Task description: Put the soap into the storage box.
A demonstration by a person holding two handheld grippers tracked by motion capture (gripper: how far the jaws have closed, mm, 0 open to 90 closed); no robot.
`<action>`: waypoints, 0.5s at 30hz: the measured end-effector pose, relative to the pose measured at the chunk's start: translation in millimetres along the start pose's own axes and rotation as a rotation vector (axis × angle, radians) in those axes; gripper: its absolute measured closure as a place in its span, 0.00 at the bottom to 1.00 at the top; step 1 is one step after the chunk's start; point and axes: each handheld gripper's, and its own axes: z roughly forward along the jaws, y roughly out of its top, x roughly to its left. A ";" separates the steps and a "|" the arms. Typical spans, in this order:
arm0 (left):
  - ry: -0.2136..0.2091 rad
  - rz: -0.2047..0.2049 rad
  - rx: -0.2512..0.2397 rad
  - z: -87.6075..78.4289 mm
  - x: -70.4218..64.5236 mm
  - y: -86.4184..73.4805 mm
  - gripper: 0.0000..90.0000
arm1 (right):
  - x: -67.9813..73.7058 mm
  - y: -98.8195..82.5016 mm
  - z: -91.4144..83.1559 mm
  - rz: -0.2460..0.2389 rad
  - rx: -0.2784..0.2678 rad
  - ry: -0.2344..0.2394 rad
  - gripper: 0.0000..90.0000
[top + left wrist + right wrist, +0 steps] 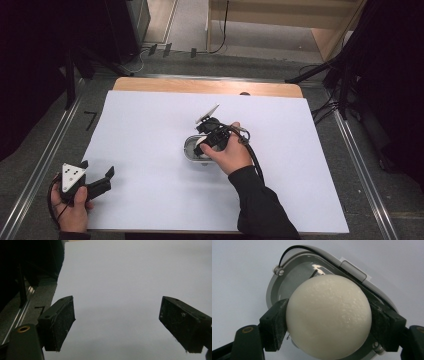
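A cream-white ball sits clamped between the jaws of my right gripper, held just above an open grey oval container with a shiny inside and a white rim. From above, that gripper hangs over the container at the middle of the table, with a bit of the ball showing under the hand. My left gripper rests open over bare white surface; it sits at the table's front left corner, far from the container.
A white sheet covers the table, with a wooden strip along the far edge. Metal rails run down both sides. Black stands and cables crowd the dark floor behind.
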 end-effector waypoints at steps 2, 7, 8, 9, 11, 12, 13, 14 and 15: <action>0.000 0.000 0.000 0.0 0.0 0.0 0.15 | -0.4 -0.1 1.1 0.003 0.004 -0.001 0.27; 0.000 0.003 0.001 -0.1 0.4 0.1 0.15 | -1.1 -0.2 3.6 0.008 0.002 -0.013 0.26; 0.000 0.003 0.001 -0.1 0.4 0.1 0.15 | -1.1 -0.2 3.9 0.010 0.002 -0.017 0.26; -0.001 0.002 0.002 -0.1 0.4 0.0 0.15 | -1.1 -0.2 3.9 0.010 0.002 -0.017 0.26; -0.001 0.002 0.002 0.0 0.4 0.1 0.15 | -1.7 -0.7 4.8 0.019 0.006 -0.006 0.26; -0.001 0.002 0.002 0.0 0.4 0.1 0.15 | -2.3 -1.2 4.7 0.020 0.001 -0.001 0.26; -0.001 0.001 0.001 0.0 0.3 0.1 0.15 | -2.5 -1.6 4.6 0.016 0.000 -0.001 0.26; -0.001 0.001 0.001 0.0 0.3 0.1 0.15 | -2.5 -1.6 4.6 0.016 0.000 -0.001 0.26; 0.000 0.002 0.002 0.0 0.4 0.0 0.15 | -2.6 -1.8 4.1 0.020 -0.002 -0.002 0.26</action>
